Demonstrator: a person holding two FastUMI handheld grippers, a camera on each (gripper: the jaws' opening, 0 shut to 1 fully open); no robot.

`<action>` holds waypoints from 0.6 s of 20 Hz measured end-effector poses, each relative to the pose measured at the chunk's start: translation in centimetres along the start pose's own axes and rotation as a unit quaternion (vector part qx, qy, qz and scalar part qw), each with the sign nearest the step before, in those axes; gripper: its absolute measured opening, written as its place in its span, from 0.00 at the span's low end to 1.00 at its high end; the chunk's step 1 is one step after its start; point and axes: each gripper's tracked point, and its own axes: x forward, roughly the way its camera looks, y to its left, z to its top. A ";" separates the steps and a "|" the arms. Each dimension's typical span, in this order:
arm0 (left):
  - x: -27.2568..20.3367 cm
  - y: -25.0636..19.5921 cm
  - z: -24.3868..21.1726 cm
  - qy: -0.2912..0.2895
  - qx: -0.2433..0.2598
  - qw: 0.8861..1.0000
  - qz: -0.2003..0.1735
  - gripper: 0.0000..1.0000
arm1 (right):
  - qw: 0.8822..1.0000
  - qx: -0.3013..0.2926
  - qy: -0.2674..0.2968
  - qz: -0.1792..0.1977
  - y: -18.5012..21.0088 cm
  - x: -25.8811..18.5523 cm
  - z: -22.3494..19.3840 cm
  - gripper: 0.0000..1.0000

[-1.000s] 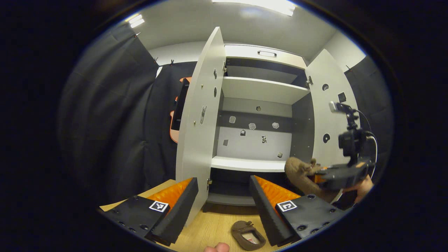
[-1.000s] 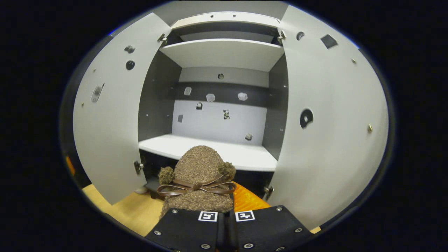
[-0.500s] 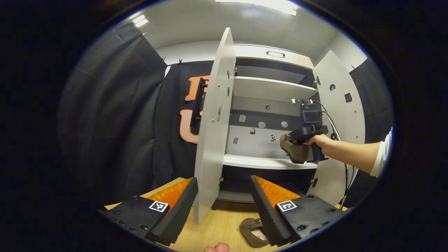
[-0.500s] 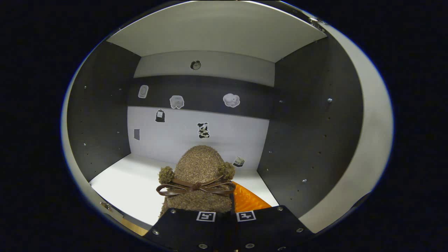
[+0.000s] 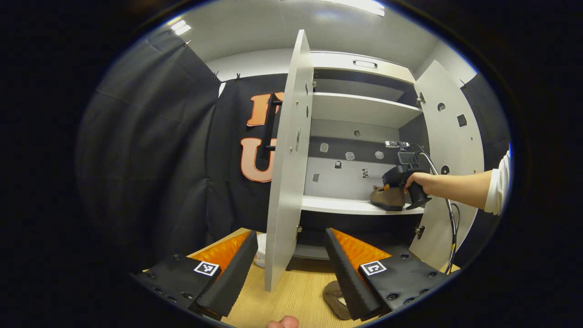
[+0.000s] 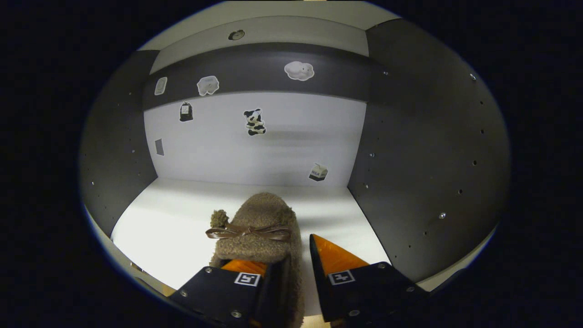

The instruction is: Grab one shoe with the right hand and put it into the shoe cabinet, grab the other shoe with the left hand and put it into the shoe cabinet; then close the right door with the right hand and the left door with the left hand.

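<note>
On the white shelf (image 6: 182, 218) of the shoe cabinet (image 5: 360, 114) we see one brown shoe (image 6: 259, 228) resting, our right hand-held gripper (image 6: 298, 269) parted around its heel. Our left hand-held gripper (image 5: 291, 259) gapes empty above the other shoe (image 5: 334, 298) on the floor (image 5: 291, 300).

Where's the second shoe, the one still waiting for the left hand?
In the left gripper view the second shoe lies on the wooden floor before the cabinet, partly hidden behind the left tool's right finger.

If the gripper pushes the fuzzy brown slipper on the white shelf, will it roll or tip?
Probably neither: the fuzzy brown slipper lies flat on the white shelf. Its woolly upper looks soft, so it may squash. It seems light and could slide.
</note>
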 end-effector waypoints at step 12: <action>1.0 -5.8 -2.6 0.029 -0.015 0.997 -0.074 0.97 | 0.988 -0.014 -0.136 0.070 0.4 -15.0 1.5 0.93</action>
